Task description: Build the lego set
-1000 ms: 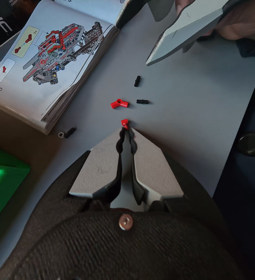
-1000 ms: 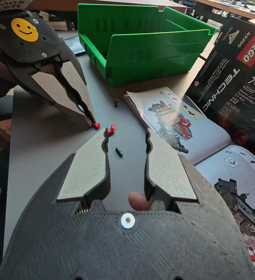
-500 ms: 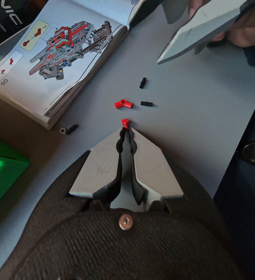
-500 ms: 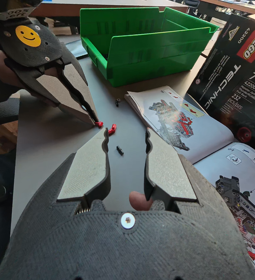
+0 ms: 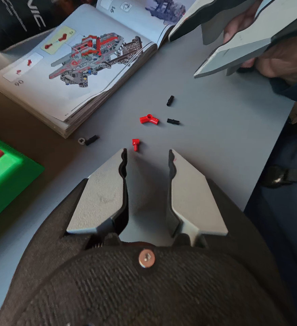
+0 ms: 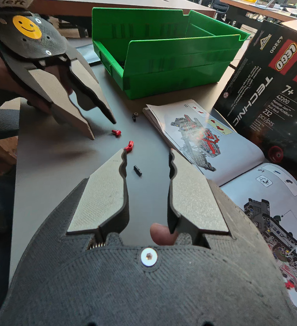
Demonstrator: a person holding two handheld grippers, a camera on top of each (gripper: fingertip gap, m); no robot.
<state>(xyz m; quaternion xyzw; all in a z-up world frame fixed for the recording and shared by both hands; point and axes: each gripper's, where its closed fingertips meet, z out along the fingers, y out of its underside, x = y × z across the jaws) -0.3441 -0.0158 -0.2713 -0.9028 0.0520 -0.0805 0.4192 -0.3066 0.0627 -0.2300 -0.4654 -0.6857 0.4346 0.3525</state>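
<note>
My left gripper (image 5: 147,151) is open and empty, its tips just short of a small red pin piece (image 5: 135,144) lying on the grey table. That piece also shows in the right wrist view (image 6: 116,132), below the left gripper (image 6: 102,130). A red angled connector (image 5: 149,119) (image 6: 129,146) lies beyond it. Two black pins (image 5: 170,100) (image 5: 173,121) lie nearby, and one (image 6: 137,170) sits between my right gripper's fingers. My right gripper (image 6: 147,153) is open and empty above the table. It also shows at the top right of the left wrist view (image 5: 183,56).
An open instruction booklet (image 5: 84,60) (image 6: 205,139) lies beside the parts. A black pin with a grey bush (image 5: 89,140) (image 6: 134,116) lies near its corner. A green bin (image 6: 161,53) (image 5: 6,178) stands behind, a black set box (image 6: 274,91) to the right. About 4 cm separates my left fingertips from the red angled connector (image 5: 149,119). The right camera catches it too, in the right wrist view (image 6: 128,146).
My left gripper has opened and let go of the small red pin piece, which now lies on the table. The gripper has drawn back slightly. The right gripper stays open.
</note>
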